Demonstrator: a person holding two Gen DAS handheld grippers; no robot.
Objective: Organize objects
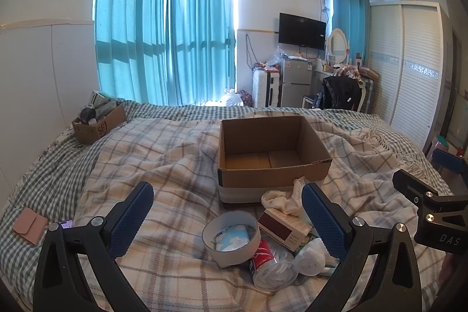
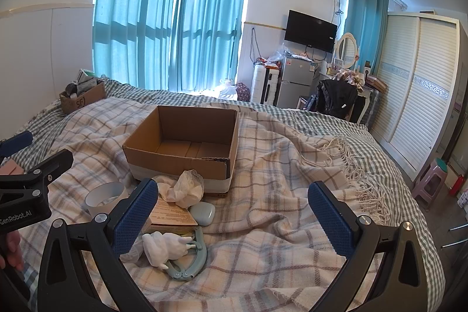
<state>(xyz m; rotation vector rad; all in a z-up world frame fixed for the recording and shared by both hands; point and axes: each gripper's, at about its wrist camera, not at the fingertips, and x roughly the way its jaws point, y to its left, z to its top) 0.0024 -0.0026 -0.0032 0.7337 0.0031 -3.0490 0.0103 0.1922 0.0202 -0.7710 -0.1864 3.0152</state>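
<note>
An empty open cardboard box (image 1: 272, 165) (image 2: 181, 148) sits on the plaid blanket (image 1: 163, 160). In front of it lies a pile: a white tape roll (image 1: 231, 237) (image 2: 105, 195), a crushed red-labelled bottle (image 1: 267, 265), a small carton (image 1: 285, 228) (image 2: 171, 217), crumpled white cloth (image 1: 282, 199) (image 2: 182, 189), a white plush toy (image 1: 310, 256) (image 2: 163, 249), a pale blue case (image 2: 203, 212) and a green clip (image 2: 187, 262). My left gripper (image 1: 226, 221) is open above the pile. My right gripper (image 2: 234, 215) is open and empty, right of the pile.
A second cardboard box (image 1: 98, 122) full of items stands at the bed's far left. A pink wallet (image 1: 29, 228) lies at the left edge. A wardrobe (image 1: 409, 69), a fridge (image 1: 295, 81) and a chair with a black jacket (image 1: 340, 92) stand beyond the bed.
</note>
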